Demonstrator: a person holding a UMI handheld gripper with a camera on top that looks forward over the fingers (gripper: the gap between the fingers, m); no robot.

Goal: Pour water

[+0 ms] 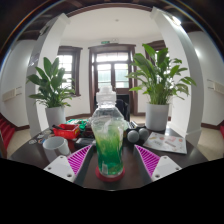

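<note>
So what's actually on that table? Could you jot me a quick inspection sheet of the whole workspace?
Surface: dark table, crowded.
Job's things: clear plastic bottle with greenish lower part, standing upright on a red coaster between the fingers; white mug beside it.
Clutter: red object behind the mug, dark round items beyond the bottle, papers.
Grippers: hand-held gripper open, pink pads either side of the bottle with gaps.
Cables: nothing seen.
Surroundings: two potted plants, window and door behind.
</note>
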